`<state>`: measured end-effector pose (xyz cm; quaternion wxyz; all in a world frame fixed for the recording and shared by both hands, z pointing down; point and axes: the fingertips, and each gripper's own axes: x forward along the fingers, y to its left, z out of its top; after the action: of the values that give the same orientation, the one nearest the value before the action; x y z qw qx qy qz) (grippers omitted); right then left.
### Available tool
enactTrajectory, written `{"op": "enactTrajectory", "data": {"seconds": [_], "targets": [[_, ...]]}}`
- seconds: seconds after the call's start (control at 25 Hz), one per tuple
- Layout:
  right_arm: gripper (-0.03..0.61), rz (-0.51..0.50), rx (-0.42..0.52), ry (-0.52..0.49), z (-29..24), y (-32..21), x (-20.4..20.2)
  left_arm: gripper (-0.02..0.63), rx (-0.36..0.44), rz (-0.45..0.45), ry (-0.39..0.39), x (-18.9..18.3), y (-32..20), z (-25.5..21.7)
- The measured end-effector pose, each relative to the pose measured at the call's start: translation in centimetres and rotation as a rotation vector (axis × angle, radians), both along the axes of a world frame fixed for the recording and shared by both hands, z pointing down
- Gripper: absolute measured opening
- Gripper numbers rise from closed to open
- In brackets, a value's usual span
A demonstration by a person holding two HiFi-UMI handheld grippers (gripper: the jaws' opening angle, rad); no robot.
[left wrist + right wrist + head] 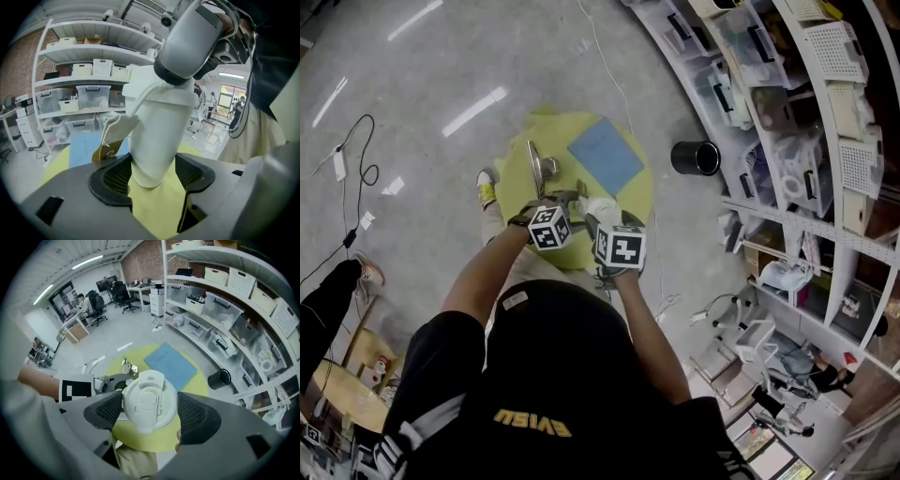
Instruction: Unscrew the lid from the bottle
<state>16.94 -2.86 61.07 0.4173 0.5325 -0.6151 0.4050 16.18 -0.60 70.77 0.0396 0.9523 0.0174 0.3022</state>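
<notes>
Bottle (159,136), white, tapered: sitting at centre of the left gripper view, base lifted clear of the yellow table (154,211), lower body being clamped between the pads of the left gripper (153,176). Lid (150,399), white, round, with flip tab: filling the centre of the right gripper view, the right gripper (146,414) standing over it from above, jaws parted and bracketing the rim without pressing. Step in hand, as judged: closing on the lid for a turn. The pads should be seating squarely across the rim, clear of the tab, with the left holding the body against twisting. Surroundings, head view: blue sheet (606,155) and metal fitting (540,169) lying on the table's upper part; black bin (695,157) and shelving (825,141) at right, well apart; open floor at upper left.
</notes>
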Motion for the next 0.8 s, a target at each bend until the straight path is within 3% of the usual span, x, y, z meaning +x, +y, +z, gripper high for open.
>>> {"op": "enactTrajectory", "data": {"seconds": [0.44,0.8], "targets": [[0.362,-0.143,-0.013,0.011,0.2,-0.1,-0.8,0.302,0.012,0.018,-0.007,-0.5,-0.2,0.2],[0.36,-0.379,-0.047,0.024,0.3,0.4,-1.4,0.301,0.011,0.029,-0.008,-0.5,0.3,0.4]]}}
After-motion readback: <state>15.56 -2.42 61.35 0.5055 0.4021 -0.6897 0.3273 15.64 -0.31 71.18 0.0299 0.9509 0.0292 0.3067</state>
